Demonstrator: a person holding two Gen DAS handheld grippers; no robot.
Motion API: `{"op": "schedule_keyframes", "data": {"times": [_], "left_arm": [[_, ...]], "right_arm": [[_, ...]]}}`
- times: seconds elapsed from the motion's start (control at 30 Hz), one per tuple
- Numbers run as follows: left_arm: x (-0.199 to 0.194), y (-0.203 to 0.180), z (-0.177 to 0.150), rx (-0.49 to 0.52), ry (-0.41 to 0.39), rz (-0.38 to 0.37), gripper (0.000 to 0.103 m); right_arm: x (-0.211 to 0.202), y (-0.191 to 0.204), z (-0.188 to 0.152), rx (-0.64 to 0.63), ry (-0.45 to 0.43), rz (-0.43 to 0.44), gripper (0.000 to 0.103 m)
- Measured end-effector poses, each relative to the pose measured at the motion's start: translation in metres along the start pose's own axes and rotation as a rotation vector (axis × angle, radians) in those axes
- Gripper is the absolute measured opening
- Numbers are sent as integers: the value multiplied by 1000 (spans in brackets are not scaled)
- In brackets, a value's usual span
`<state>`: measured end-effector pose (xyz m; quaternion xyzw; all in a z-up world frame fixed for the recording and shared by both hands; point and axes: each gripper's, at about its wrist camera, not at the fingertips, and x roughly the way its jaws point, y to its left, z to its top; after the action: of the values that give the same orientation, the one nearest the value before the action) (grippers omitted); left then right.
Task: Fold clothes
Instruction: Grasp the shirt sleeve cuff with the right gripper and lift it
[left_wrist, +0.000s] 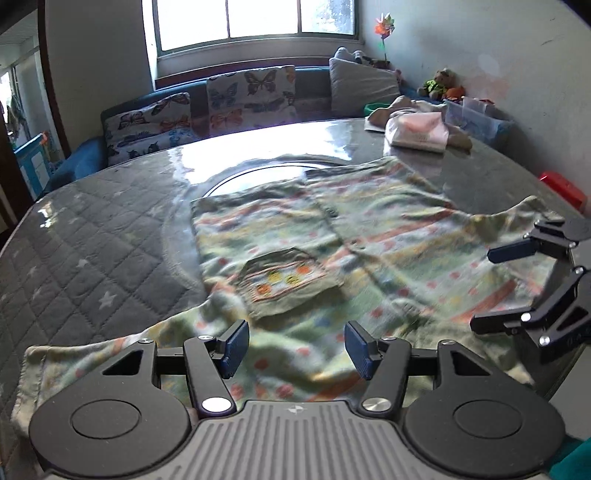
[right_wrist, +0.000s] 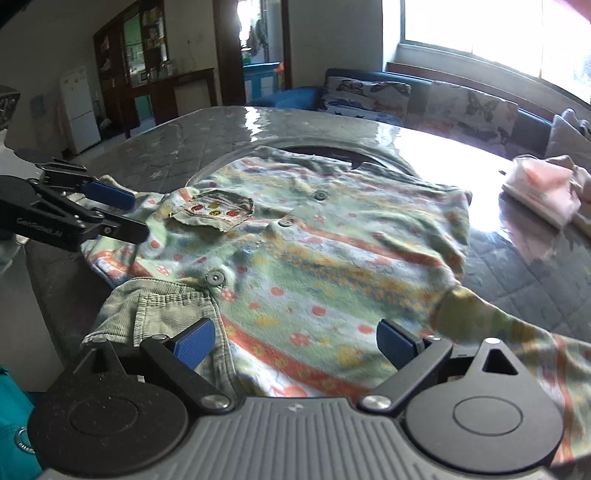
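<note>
The left gripper (left_wrist: 295, 349) is hovering low at the bottom centre of its own view, its two blue ribbed pads (left_wrist: 235, 348) standing wide apart with nothing between them. The right gripper (right_wrist: 295, 345) is sitting at the bottom of its frame in the same pose, jaws spread wide and holding nothing, just above the collar end of the garment. Each gripper is also showing in the other's view: the right one at the right edge (left_wrist: 506, 288), the left one at the left edge (right_wrist: 125, 212).

One small patterned shirt (left_wrist: 351, 254) is lying spread flat across the middle of the table (left_wrist: 92, 236), front side up. Its fleecy cloth is carrying green, blue and orange stripes dotted with flowers, one patch pocket (right_wrist: 214, 210) in ribbed grey-green cloth, a corduroy collar (right_wrist: 159, 314) and three round buttons (right_wrist: 215, 277) down the placket. One sleeve is trailing toward the lower left of the left view, another toward the lower right of the right view.

The table is wearing a grey quilted cover with white stars under glossy plastic. A stack of pink folded clothes (left_wrist: 417, 131) is resting at the upper right.
</note>
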<state>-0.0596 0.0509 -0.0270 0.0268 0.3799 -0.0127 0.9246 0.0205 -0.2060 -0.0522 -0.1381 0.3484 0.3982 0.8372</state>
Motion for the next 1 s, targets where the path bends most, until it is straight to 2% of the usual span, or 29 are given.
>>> {"op": "schedule_keyframes", "data": {"times": [0.3, 0.73, 1.0], "left_arm": [[19, -28, 20, 18, -6, -88, 66], [35, -72, 35, 75, 0, -179, 73], [41, -82, 38, 95, 16, -187, 76]], "right_arm": [[-33, -36, -10, 104, -53, -118, 93], [-77, -149, -50, 397, -120, -501, 78], [-85, -191, -72, 507, -98, -626, 67]]}}
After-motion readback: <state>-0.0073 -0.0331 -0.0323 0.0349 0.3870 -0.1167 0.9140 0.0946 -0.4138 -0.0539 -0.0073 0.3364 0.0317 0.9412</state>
